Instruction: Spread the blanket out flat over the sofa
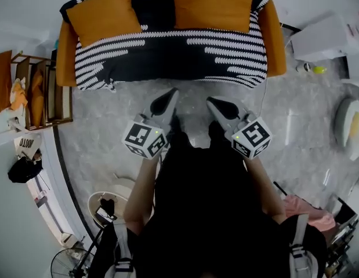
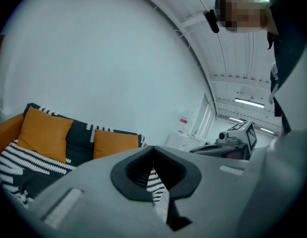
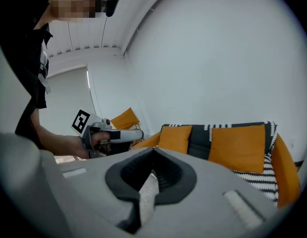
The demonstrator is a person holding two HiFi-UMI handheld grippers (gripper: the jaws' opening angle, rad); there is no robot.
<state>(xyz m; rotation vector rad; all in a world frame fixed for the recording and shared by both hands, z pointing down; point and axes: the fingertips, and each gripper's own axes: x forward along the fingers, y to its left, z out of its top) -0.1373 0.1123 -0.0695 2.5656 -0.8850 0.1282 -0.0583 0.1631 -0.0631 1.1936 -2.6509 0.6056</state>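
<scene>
The black-and-white striped blanket (image 1: 167,51) lies spread over the seat and back of the orange sofa (image 1: 66,57), with two orange cushions (image 1: 104,13) (image 1: 211,4) leaning on the backrest. Both grippers hover side by side above the grey floor, short of the sofa's front edge and pointing at it. My left gripper (image 1: 169,94) is shut with nothing in it, and so is my right gripper (image 1: 212,102). The left gripper view shows its closed jaws (image 2: 153,150) before the blanket (image 2: 24,165). In the right gripper view the jaws (image 3: 153,152) are closed, and the sofa's blanket (image 3: 257,175) lies beyond.
A wooden shelf unit (image 1: 43,91) stands left of the sofa. White boxes (image 1: 327,36) sit at the back right, a round white object (image 1: 348,126) at the right edge. A fan (image 1: 69,265) and a pink cloth (image 1: 307,210) are near the person's sides.
</scene>
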